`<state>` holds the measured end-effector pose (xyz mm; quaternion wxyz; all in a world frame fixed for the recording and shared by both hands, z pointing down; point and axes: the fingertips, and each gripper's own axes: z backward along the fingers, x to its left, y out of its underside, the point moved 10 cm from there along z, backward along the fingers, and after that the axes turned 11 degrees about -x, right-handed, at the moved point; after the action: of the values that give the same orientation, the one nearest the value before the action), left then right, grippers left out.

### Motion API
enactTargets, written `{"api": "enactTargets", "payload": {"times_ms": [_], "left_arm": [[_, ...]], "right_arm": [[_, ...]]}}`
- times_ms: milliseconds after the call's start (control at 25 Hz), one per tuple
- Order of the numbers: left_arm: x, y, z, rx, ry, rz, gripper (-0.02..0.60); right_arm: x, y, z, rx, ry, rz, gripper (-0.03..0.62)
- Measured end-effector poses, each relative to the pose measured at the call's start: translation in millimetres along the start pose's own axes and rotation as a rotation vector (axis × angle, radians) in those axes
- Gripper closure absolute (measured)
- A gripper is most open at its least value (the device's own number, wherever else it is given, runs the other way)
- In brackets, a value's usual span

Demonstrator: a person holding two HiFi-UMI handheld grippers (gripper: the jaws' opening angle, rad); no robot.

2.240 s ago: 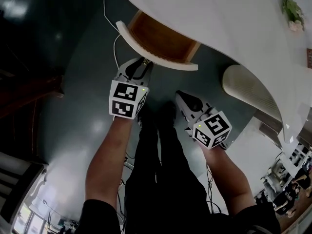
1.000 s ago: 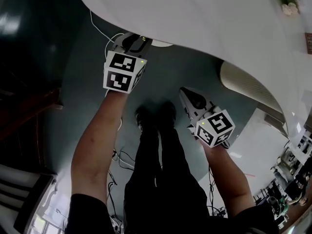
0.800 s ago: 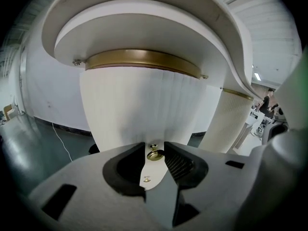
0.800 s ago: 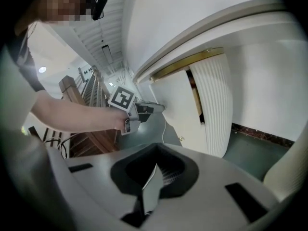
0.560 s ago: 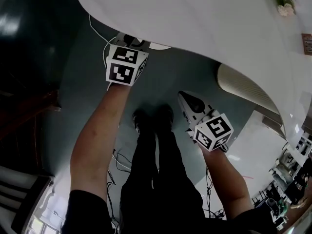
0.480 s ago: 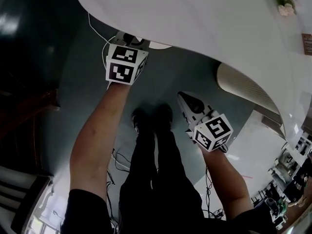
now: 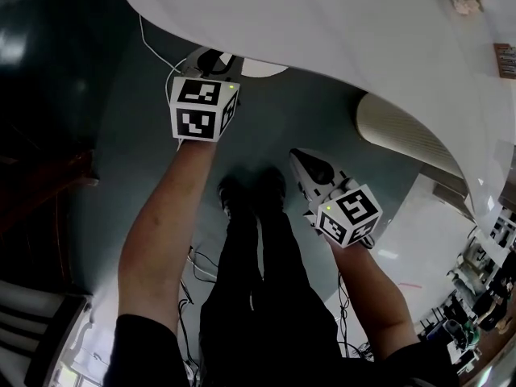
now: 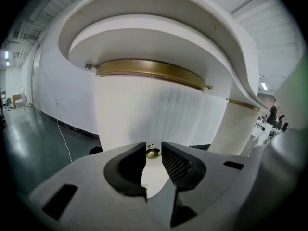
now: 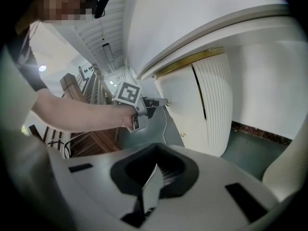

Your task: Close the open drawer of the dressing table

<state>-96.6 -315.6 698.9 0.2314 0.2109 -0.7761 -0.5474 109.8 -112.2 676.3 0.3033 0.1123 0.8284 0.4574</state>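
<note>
Left gripper point(image 8: 154, 147): jaws a narrow gap apart and just been closing. A small brass knob point(image 8: 153, 153) sits right in the gap at the tips. I cannot see either pad pressing on it, so I read this as not yet gripped.

The knob lies dead ahead of the left fingers, on the white ribbed drawer front point(image 8: 144, 114) under the brass band. From the head view, the gripper's nose is tucked under the edge of the dressing table top point(image 7: 339, 22). Only a thin white lip of the drawer point(image 7: 264, 68) shows past that edge, so it looks nearly home, perhaps not quite flush.

Key relation: the drawer's travel runs straight away from the person, under the top, and the left gripper points along that same line, tilted a little down. Any remaining push should go forward along the jaws, not sideways.

Right gripper point(image 9: 155, 170): jaws together, nothing between them. It hangs back over the dark floor point(image 7: 129, 151), well apart from the drawer and beside the person's legs. The left hand is clearly the nearer one — the right plays no part here.

Risk, as I judge it: jaws pinching the knob off-centre would skew the push.
</note>
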Motion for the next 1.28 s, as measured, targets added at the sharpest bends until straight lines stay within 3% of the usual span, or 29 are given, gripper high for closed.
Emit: {"api": "enactTargets", "payload": {"times_ms": [80, 240, 480, 760, 960, 1280], "left_arm": [[-2.2, -3.4, 6.8, 0.006, 0.0, -0.016, 0.505], [-14.7, -7.1, 40.8, 0.094, 0.03, -0.096, 0.505], [-34.2, -40.1, 114.4, 0.1, 0.009, -0.032, 0.505], [-71.7, -100.6, 194.5, 0.04, 0.024, 0.056, 0.551], [-91.1, -165.5, 234.8, -0.015, 0.011, -0.042, 0.581], [-94.3, -226.0, 297.0, -0.143, 0.053, -0.054, 0.581]], "right_arm": [[3.6, -1.9, 3.1, -0.001, 0.007, -0.003, 0.588], [21.9, -23.0, 19.4, 0.005, 0.015, 0.042, 0.588], [40.2, -91.9, 45.1, -0.035, -0.015, 0.151, 0.588], [86.9, -176.3, 73.0, -0.083, -0.091, 0.213, 0.588], [123.8, -231.0, 93.9, -0.159, -0.08, 0.242, 0.588], [194.6, -265.6, 131.4, -0.187, -0.124, 0.32, 0.588]]}}
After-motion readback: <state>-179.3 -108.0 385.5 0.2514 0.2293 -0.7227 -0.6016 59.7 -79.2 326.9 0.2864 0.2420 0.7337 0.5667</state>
